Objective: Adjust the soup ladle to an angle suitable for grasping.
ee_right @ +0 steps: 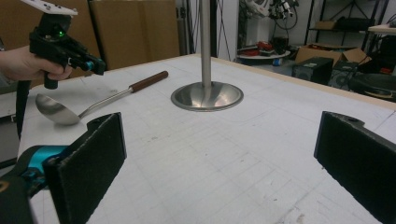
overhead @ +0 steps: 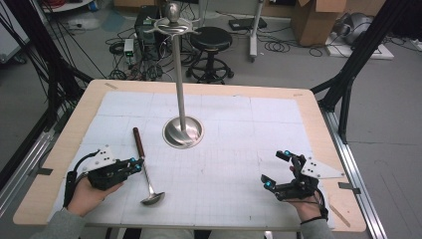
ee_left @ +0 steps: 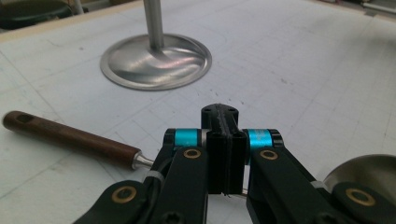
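Looking down from the high view, you have your left gripper (overhead: pixel 138 163) clenched on the metal shaft of the ladle (overhead: pixel 145 169), just below its brown wooden handle. The ladle lies flat on the white gridded mat (overhead: pixel 239 149), handle end pointing away from you toward the stand's round base (overhead: pixel 183 132), bowl end nearest you. Your right gripper (overhead: pixel 276 168) sits well apart at the other side of the mat, its jaws released and spread wide with nothing between them.

The left gripper view gives you what the overhead cannot: the two black jaws pressed together with the thin shaft passing behind them, the wooden handle running out to one side and the rim of the ladle's bowl (ee_left: pixel 369 170) on the other. The stand's base (ee_left: pixel 156 61) lies just beyond.

The right gripper view shows your left gripper (ee_right: pixel 95 66) from across the table, held in your hand (ee_right: pixel 28 63) above the ladle (ee_right: pixel 93 103), with the shaft reaching down to the bowl resting on the mat. In that view your right gripper's own pads (ee_right: pixel 100 154) stand far apart over bare mat.

Only the high view takes in the stand's upright pole (overhead: pixel 179 74) up to its hooked top, and the stool (overhead: pixel 211 47) on the floor beyond the table.
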`<state>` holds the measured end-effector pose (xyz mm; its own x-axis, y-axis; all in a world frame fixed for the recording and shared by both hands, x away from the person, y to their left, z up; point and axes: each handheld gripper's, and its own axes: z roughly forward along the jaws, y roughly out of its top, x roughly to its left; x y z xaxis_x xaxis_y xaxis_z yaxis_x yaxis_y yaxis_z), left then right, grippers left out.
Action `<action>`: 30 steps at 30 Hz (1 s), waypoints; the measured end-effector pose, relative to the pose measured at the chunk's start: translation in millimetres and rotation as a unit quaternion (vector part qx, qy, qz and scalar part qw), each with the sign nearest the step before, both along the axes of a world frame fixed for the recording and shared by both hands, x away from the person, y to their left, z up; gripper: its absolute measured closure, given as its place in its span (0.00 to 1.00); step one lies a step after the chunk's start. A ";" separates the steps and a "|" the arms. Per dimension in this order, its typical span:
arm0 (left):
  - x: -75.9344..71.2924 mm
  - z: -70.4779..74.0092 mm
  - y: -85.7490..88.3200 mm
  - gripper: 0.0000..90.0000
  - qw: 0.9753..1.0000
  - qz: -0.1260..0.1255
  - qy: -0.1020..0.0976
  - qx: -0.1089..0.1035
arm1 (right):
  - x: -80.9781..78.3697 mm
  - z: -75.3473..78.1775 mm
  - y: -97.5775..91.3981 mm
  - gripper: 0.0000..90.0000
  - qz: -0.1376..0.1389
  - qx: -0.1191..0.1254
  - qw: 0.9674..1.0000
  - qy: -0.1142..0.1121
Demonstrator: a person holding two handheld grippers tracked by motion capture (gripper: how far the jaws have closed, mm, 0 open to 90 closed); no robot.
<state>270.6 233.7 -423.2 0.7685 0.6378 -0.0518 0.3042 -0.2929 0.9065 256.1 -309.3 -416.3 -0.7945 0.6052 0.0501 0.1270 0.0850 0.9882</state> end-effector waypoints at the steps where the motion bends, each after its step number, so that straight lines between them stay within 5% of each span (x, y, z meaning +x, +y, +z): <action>1: 1.8 -3.1 -3.6 1.00 1.000 -0.005 0.015 0.015 | 0.0 -0.2 -0.1 0.01 -0.002 0.000 1.000 0.001; 18: 3.3 -14.0 -24.8 1.00 0.995 -0.047 0.063 0.069 | 0.0 -1.1 0.6 0.01 0.002 -0.002 1.000 0.006; 30: 4.7 -20.1 -34.7 1.00 0.991 -0.050 0.089 0.091 | -0.7 -0.3 3.6 0.01 0.012 -0.007 1.000 -0.005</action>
